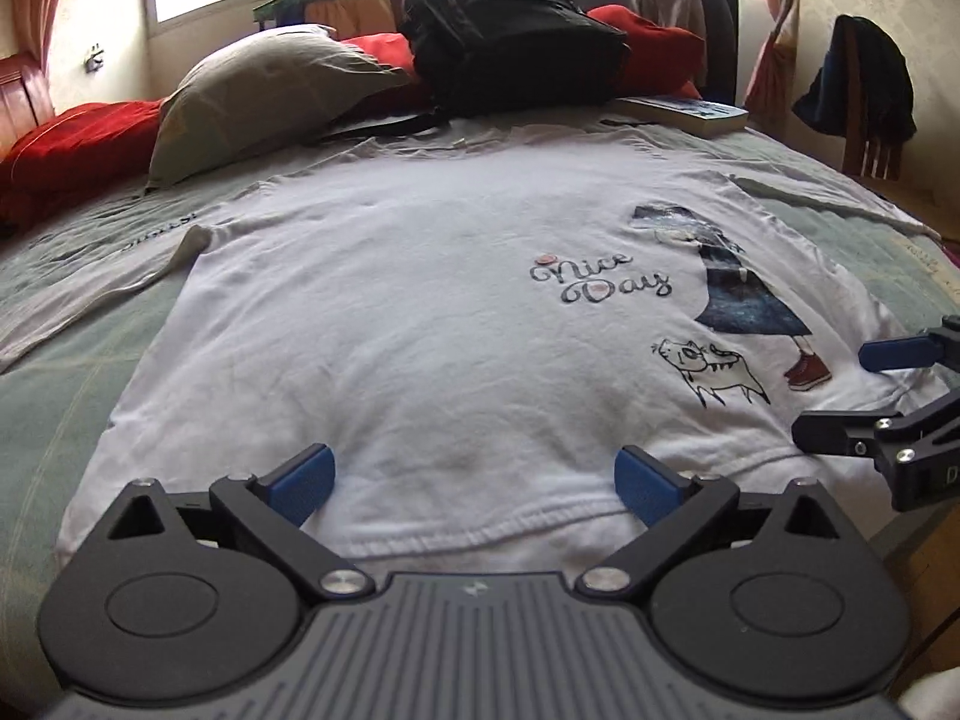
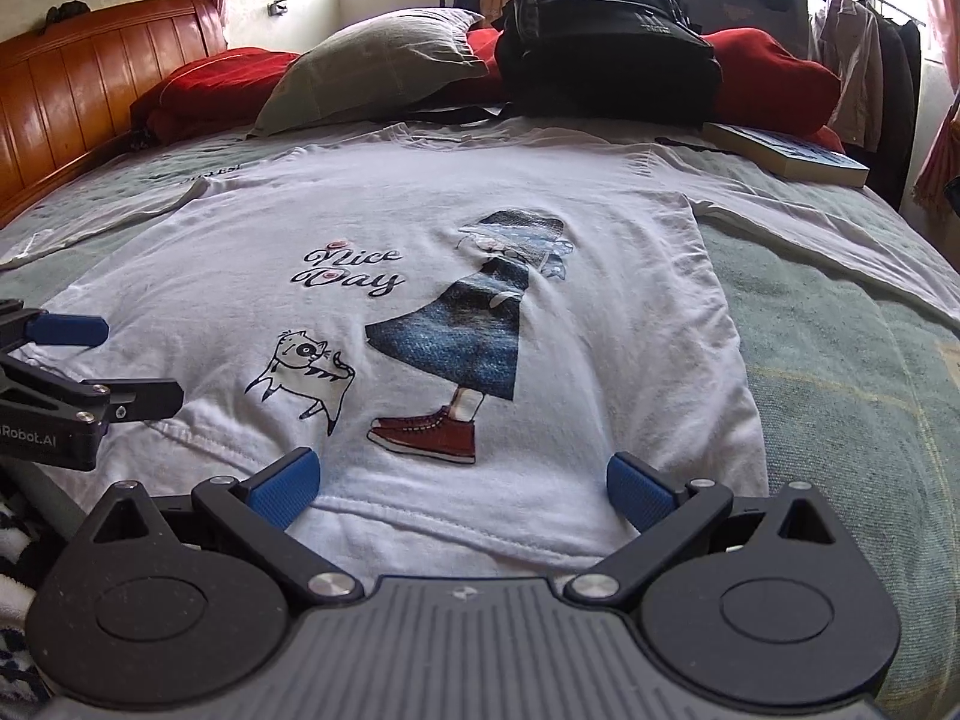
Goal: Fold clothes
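No folds are made yet, as far as I can judge: the white T-shirt lies spread flat, print side up, on the green bedspread, both sleeves still out to the sides. My left gripper hangs at the near hem, fingers spread wide with cloth between them but not pinched. My right gripper sits further right along the same hem, just below the red-shoe print, also spread and holding nothing. Remaining: grasp the hem, fold the sleeves and the body. A backpack and book lie beyond the collar.
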### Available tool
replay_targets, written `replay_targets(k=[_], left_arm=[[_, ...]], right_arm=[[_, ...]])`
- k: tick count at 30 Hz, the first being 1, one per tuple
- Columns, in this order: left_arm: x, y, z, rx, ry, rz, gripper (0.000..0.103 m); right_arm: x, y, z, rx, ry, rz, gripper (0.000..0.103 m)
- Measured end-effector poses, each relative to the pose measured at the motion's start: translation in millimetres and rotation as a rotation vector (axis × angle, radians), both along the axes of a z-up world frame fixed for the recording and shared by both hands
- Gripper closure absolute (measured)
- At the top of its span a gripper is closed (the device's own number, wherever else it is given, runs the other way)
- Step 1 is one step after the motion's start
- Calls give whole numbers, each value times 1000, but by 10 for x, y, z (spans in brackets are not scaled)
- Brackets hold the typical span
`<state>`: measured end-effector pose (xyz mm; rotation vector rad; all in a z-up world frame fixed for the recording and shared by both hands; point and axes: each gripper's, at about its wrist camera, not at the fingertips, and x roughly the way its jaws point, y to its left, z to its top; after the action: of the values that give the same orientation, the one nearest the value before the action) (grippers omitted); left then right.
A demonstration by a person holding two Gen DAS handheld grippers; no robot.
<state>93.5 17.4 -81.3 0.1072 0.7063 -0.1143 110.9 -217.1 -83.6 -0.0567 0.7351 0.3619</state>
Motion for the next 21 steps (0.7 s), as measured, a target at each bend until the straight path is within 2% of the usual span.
replay_targets(k=[3, 6, 9, 12, 15, 17, 19, 21], left_arm=[[-33, -21, 115, 37, -31, 18, 4], [11, -18, 143, 33, -32, 14, 4], [91, -11, 115, 33, -12, 16, 4], [176, 13, 44, 31, 24, 21, 4], [246, 52, 11, 6, 44, 9, 4], [287, 75, 12, -4, 48, 4, 3], [325, 90, 13, -7, 52, 3, 3], [360, 104, 10, -13, 56, -4, 3]], right_arm=[[12, -128, 151, 44, 8, 16, 0], [218, -350, 407, 75, -54, -34, 0], [736, -634, 648, 57, -112, -153, 0], [1483, -981, 741, 27, -104, -300, 0], [2304, -1308, 611, 30, 3, -414, 0], [2697, -1427, 419, 17, 85, -470, 0], [2832, -1464, 230, -6, 128, -484, 0], [2774, -1459, 75, -39, 145, -479, 0]])
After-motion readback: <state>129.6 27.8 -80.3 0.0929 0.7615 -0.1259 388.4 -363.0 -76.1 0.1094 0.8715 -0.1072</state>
